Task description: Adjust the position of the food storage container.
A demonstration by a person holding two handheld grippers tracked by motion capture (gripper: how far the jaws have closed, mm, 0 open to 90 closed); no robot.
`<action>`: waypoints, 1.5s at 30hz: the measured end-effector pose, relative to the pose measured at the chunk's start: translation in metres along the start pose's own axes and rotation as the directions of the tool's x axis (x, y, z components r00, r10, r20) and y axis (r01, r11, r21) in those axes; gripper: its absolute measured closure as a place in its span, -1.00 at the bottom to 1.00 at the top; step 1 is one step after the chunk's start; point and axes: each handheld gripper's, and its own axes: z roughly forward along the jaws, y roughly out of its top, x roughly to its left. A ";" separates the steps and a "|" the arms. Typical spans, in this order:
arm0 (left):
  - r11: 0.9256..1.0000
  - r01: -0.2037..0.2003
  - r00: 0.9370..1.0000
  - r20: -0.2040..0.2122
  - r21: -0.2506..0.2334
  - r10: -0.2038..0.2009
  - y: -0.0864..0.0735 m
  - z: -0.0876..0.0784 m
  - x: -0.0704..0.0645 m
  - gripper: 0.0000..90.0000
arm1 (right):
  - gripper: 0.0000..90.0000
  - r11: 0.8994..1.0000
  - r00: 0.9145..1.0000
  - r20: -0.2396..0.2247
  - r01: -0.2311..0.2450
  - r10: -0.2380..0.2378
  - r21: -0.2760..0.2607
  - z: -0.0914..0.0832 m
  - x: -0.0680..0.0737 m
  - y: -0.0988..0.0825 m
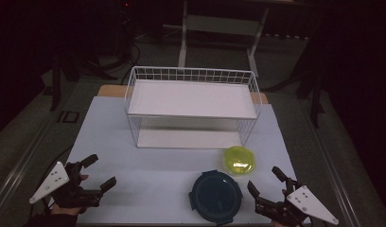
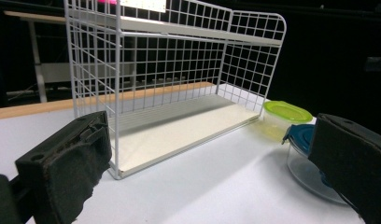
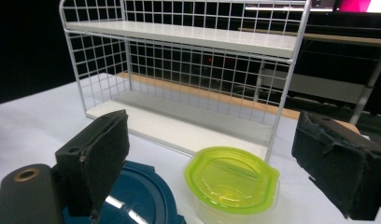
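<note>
A white wire rack [image 1: 191,101] with two shelves stands at the middle back of the pale table. In front of its right end sits a small clear tub with a yellow-green lid [image 1: 239,160]. A round container with a dark blue lid [image 1: 215,196] lies nearer the front edge. My left gripper [image 1: 100,171] rests at the front left, open and holding nothing. My right gripper [image 1: 264,178] is open beside the blue container's right side. In the right gripper view the green-lidded tub [image 3: 233,179] lies between and beyond the jaws. The left gripper view faces the rack [image 2: 179,70].
The table's bare surface [image 1: 148,179] spreads between the two grippers. Its wooden back edge [image 1: 110,91] shows behind the rack. Dark floor, table legs and stands surround it.
</note>
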 end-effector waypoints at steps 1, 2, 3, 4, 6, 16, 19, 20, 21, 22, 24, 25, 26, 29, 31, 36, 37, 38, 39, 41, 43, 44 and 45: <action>1.000 0.000 1.000 0.000 0.000 0.000 0.000 0.000 0.000 -1.00 | -0.76 1.000 1.000 -0.001 0.000 0.000 -0.005 0.000 -0.001 0.001; 1.000 0.003 1.000 -0.002 -0.003 -0.003 0.000 0.000 0.000 -1.00 | -0.76 1.000 1.000 -0.005 -0.007 0.007 -0.012 -0.001 -0.001 0.001; 1.000 0.001 1.000 -0.009 -0.001 -0.001 0.000 -0.001 0.001 -1.00 | -0.76 1.000 1.000 -0.003 -0.010 0.010 -0.014 -0.002 -0.002 0.002; 1.000 0.001 1.000 -0.009 -0.001 -0.001 0.000 -0.001 0.001 -1.00 | -0.76 1.000 1.000 -0.003 -0.010 0.010 -0.014 -0.002 -0.002 0.002; 1.000 0.000 1.000 -0.014 -0.005 0.000 0.001 -0.002 0.001 -1.00 | -0.76 1.000 1.000 -0.002 -0.011 0.011 -0.021 -0.003 -0.002 0.002; 1.000 0.003 1.000 -0.019 -0.011 -0.003 0.003 -0.006 0.002 -1.00 | -0.76 0.999 1.000 0.015 -0.011 0.011 -0.033 -0.006 -0.006 0.007; 1.000 -0.003 1.000 -0.017 -0.012 0.003 0.003 -0.006 0.002 -1.00 | -0.76 1.000 1.000 0.029 0.000 0.000 -0.026 -0.005 -0.009 0.012; 1.000 -0.006 1.000 -0.017 -0.014 0.005 0.004 -0.006 0.001 -1.00 | -0.76 1.000 0.999 0.032 0.005 -0.005 -0.014 -0.004 -0.010 0.015; 1.000 -0.008 1.000 -0.017 -0.014 0.008 0.004 -0.007 0.001 -1.00 | -0.76 1.000 0.999 0.047 0.011 -0.010 -0.009 -0.003 -0.011 0.019; 1.000 -0.012 1.000 -0.017 -0.014 0.012 0.004 -0.007 0.001 -1.00 | -0.76 1.000 0.999 0.050 0.015 -0.015 -0.001 -0.003 -0.011 0.022; 1.000 -0.012 1.000 -0.013 -0.013 0.012 0.004 -0.007 0.000 -1.00 | -0.76 1.000 1.000 0.012 0.023 -0.023 0.008 -0.002 -0.013 0.027; 1.000 -0.016 1.000 -0.015 -0.011 0.016 0.004 -0.006 -0.001 -1.00 | -0.76 1.000 1.000 0.000 0.030 -0.030 0.007 -0.002 -0.013 0.028; 1.000 -0.018 1.000 -0.014 -0.012 0.018 0.004 -0.006 -0.001 -1.00 | -0.76 0.999 0.999 -0.019 0.037 -0.037 0.013 -0.001 -0.014 0.030; 1.000 -0.026 1.000 -0.012 -0.005 0.026 0.004 -0.005 -0.002 -1.00 | -0.67 0.996 0.996 -0.061 0.075 -0.072 0.051 0.001 -0.015 0.031; 1.000 -0.025 1.000 -0.011 -0.001 0.025 0.003 -0.004 -0.001 -1.00 | -0.62 0.992 0.992 -0.096 0.089 -0.081 0.086 0.003 -0.017 0.029; 1.000 -0.018 1.000 0.000 -0.005 0.018 0.003 -0.004 -0.001 -1.00 | -0.47 0.982 0.980 -0.191 0.093 -0.061 0.166 0.008 -0.025 0.019; 1.000 -0.020 1.000 0.000 -0.004 0.020 0.002 -0.004 -0.001 -1.00 | -0.38 0.980 0.974 -0.222 0.095 -0.054 0.178 0.009 -0.026 0.017; 1.000 -0.020 1.000 0.002 -0.002 0.020 0.002 -0.003 -0.001 -1.00 | -0.37 0.977 0.968 -0.245 0.099 -0.050 0.188 0.010 -0.026 0.014; 1.000 -0.018 1.000 0.002 -0.001 0.018 0.002 -0.003 -0.002 -1.00 | -0.30 0.972 0.966 -0.253 0.108 -0.053 0.207 0.011 -0.025 0.010; 1.000 -0.022 1.000 0.006 0.005 0.022 0.001 -0.002 -0.002 -1.00 | -0.20 0.965 0.955 -0.292 0.119 -0.047 0.235 0.013 -0.023 0.004; 1.000 -0.023 1.000 0.007 0.004 0.023 0.001 -0.002 -0.003 -1.00 | -0.01 0.957 0.947 -0.320 0.119 -0.030 0.264 0.014 -0.022 -0.002; 1.000 -0.024 1.000 0.008 0.005 0.024 0.001 -0.002 -0.003 -1.00 | 0.07 0.956 0.944 -0.328 0.120 -0.026 0.269 0.014 -0.022 -0.005; 1.000 -0.026 1.000 0.008 0.006 0.026 0.001 -0.001 -0.003 -1.00 | 0.24 0.953 0.941 -0.337 0.119 -0.018 0.279 0.014 -0.021 -0.008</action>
